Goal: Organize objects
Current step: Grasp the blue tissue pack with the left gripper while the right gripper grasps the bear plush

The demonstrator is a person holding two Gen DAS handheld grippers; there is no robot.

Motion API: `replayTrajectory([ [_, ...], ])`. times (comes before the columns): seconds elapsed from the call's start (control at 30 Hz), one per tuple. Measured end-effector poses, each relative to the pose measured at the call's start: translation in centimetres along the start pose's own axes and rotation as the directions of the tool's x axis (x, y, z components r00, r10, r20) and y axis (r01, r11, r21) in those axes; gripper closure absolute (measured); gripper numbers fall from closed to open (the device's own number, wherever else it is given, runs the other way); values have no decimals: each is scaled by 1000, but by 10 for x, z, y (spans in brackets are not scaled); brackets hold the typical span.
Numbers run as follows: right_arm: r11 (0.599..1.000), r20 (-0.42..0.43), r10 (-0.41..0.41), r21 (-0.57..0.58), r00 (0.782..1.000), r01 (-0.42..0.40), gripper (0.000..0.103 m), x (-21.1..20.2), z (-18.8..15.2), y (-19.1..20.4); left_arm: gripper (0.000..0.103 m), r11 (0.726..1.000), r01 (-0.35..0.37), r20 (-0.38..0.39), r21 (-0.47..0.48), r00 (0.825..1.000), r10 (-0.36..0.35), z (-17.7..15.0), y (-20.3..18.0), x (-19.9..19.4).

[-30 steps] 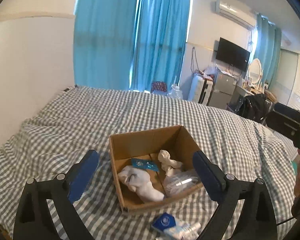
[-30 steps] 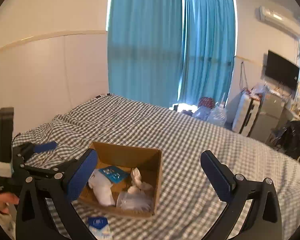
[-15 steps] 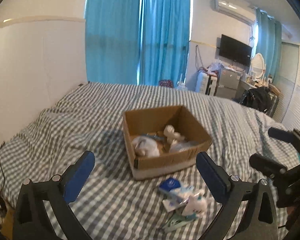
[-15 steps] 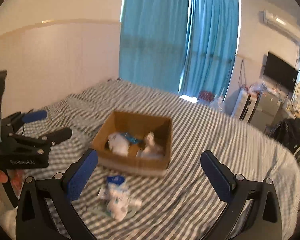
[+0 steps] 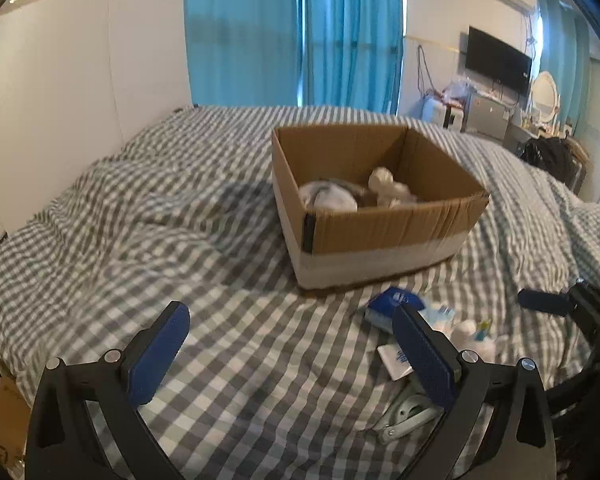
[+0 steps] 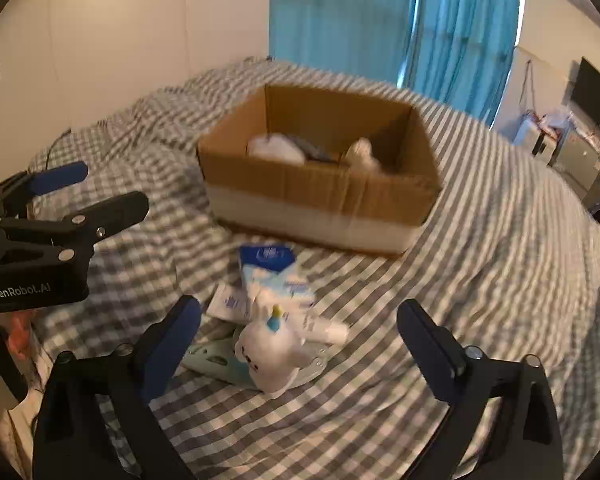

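An open cardboard box (image 5: 379, 224) (image 6: 323, 196) sits on the checked bed and holds white cloth items (image 5: 331, 196). In front of it lies a small pile: a blue and white packet (image 6: 270, 258) (image 5: 391, 302), a white tube (image 6: 228, 304), a white plush toy (image 6: 272, 344) and a pale green clip (image 5: 407, 420). My left gripper (image 5: 292, 356) is open and empty, low over the bed, left of the pile. My right gripper (image 6: 298, 344) is open and empty, with the plush toy between its fingers. The left gripper also shows in the right wrist view (image 6: 76, 196).
The bed (image 5: 140, 220) has a grey and white checked cover with rumpled folds at the left. A white wall stands at the left, blue curtains (image 5: 292, 32) behind. A TV, suitcase and dresser clutter stand at the far right.
Both grippers have dropped lower and pulled back toward the near side of the box. The pile of loose items has come into full view. Both stay open.
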State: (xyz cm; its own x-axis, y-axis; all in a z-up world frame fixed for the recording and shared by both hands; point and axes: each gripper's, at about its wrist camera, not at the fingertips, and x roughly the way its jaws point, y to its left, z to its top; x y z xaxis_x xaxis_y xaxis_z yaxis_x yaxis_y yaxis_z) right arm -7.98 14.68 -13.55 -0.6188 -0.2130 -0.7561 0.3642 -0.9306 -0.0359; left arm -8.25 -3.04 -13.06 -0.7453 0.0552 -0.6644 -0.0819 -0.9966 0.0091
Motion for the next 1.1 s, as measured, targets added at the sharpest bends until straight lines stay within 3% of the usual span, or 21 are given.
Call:
replayTrajectory([
  [0.07, 1000, -33, 21, 8, 999, -21, 10, 14, -7, 1, 0, 1000, -6, -22, 7, 1000, 7, -6, -2, 8],
  [0.2, 998, -121, 70, 14, 990, -69, 42, 41, -27, 4, 0, 1000, -6, -70, 9, 998, 6, -17, -6, 20],
  [0.23, 997, -138, 77, 6, 987, -77, 56, 46, -31, 5, 0, 1000, 0, -89, 7, 996, 1, -20, -8, 23],
  [0.37, 997, -132, 70, -29, 989, -74, 55, 39, -35, 5, 0, 1000, 17, -134, 6, 991, -16, -30, -19, 26],
  [0.5, 997, -74, 67, -40, 995, -70, 55, 14, -31, -5, 0, 999, 44, -158, -5, 986, -44, -31, -34, 27],
  [0.77, 999, -10, -30, 43, 1000, 30, 55, -18, -19, -64, 0, 993, 115, -188, -15, 975, -116, -21, -73, 32],
  [0.97, 996, -11, -81, 47, 997, 81, 55, -13, -5, -94, 0, 998, 59, -179, -38, 982, -65, -8, -97, 53],
  [1.1, 993, -5, -53, 101, 999, 53, 55, -1, -12, -106, 0, 999, 4, -162, -32, 987, -9, -7, -108, 71],
])
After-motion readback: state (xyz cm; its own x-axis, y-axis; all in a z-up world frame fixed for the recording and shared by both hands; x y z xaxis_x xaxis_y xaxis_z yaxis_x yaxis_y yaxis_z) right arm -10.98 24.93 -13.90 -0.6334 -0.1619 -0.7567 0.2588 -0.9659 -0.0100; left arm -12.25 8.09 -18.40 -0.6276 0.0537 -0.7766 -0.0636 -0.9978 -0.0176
